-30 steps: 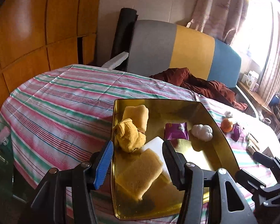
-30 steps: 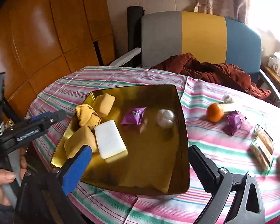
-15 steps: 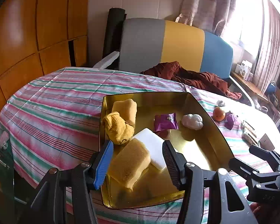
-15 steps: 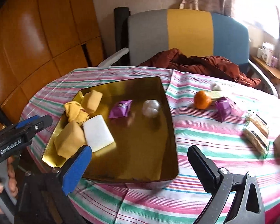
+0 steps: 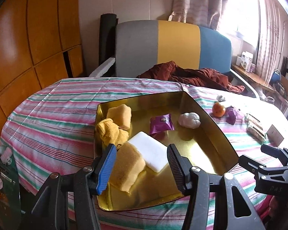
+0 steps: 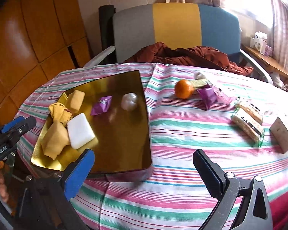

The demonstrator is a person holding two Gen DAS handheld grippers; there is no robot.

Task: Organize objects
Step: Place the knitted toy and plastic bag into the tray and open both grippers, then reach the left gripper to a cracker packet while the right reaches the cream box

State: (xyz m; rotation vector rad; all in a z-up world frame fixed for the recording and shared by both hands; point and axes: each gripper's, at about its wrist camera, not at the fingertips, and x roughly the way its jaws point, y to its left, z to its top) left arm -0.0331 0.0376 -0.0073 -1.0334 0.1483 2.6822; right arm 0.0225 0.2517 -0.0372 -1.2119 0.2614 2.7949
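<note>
Objects still lay loose at upper right: the orange (image 6: pixel 184 88) and purple packet (image 6: pixel 208 95), outside the gold tray (image 6: pixel 124 143). The right gripper (image 6: pixel 144 169) gaped empty at bottom centre; the left gripper (image 5: pixel 142 164) stood part-open, empty. Probably between pickups; next, a reach for the orange.

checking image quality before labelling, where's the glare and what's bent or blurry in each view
Left wrist view: the window is blown out at top right, washing out the tablecloth beneath it; the cupboard bows from the fisheye; objects stay sharp. Right wrist view: the same glare at top right, the gold tray mirrors the room darkly, and the edges curve.
</note>
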